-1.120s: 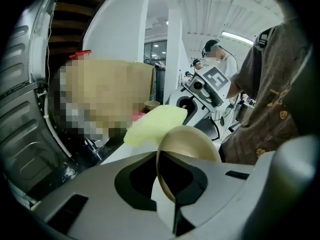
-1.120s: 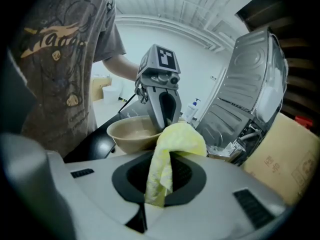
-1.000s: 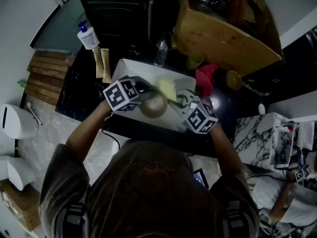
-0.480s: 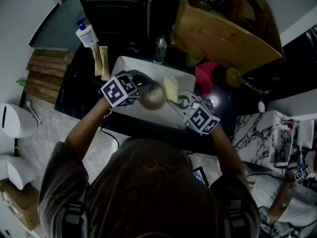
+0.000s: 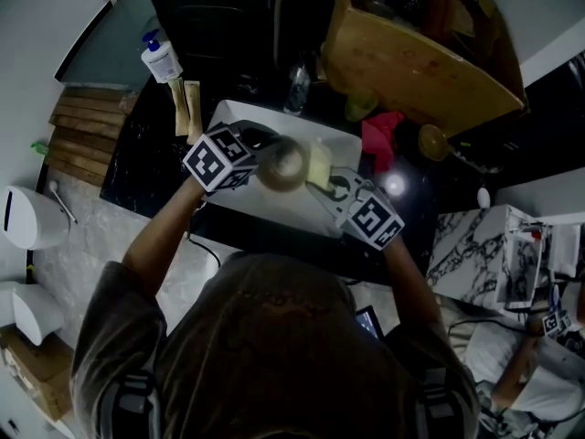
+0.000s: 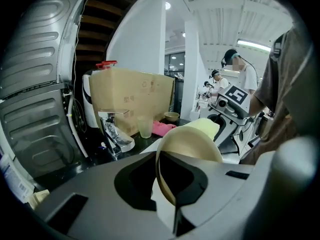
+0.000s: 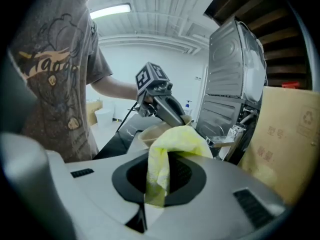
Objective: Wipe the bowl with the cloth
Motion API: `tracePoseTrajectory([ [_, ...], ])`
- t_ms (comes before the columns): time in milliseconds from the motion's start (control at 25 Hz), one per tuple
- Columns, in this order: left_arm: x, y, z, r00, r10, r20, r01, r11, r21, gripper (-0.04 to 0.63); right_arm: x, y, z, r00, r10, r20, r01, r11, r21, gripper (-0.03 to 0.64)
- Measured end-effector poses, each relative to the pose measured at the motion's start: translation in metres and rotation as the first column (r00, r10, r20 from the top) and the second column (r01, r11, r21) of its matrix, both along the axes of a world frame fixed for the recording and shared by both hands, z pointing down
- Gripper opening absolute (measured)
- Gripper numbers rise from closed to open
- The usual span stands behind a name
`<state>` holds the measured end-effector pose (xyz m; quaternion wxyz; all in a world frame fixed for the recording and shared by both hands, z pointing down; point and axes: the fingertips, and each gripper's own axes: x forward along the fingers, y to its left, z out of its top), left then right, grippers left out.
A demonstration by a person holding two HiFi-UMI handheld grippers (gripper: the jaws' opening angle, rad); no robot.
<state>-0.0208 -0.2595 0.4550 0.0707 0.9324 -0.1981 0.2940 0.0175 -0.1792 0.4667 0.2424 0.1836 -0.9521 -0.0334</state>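
Observation:
A beige bowl [image 5: 282,168] hangs over the white sink [image 5: 239,207], tipped on edge, with my left gripper [image 5: 260,150] shut on its rim. In the left gripper view the bowl [image 6: 186,149] stands upright between the jaws. My right gripper [image 5: 331,190] is shut on a yellow cloth [image 5: 317,161], which presses against the bowl's right side. The right gripper view shows the cloth [image 7: 167,151] bunched in the jaws, with the bowl [image 7: 159,131] and the left gripper [image 7: 172,112] just beyond it.
A faucet [image 6: 114,134] stands at the sink's back. A cardboard box [image 5: 411,58], a green cup [image 5: 358,111], a pink cloth [image 5: 381,143] and a small bowl [image 5: 430,146] sit on the dark counter to the right. A soap bottle [image 5: 161,62] stands at left.
Both grippers have moved slightly up and away from me with the bowl and cloth. The cloth has shifted along the bowl's right side.

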Motion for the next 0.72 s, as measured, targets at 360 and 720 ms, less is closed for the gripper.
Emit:
tracePoseTrajectory([
  [360, 0.000, -0.015, -0.004, 0.991, -0.120, -0.061, 0.121, 0.993, -0.001, 0.023, -0.002, -0.003, 0.004, 0.988, 0.097, 0.117, -0.090, 0.994, -0.063, 0.021],
  [720, -0.001, -0.029, -0.008, 0.936, -0.291, -0.199, 0.287, 0.957, -0.051, 0.014, -0.016, -0.005, 0.009, 0.967, 0.168, 0.192, -0.148, 0.982, -0.114, 0.021],
])
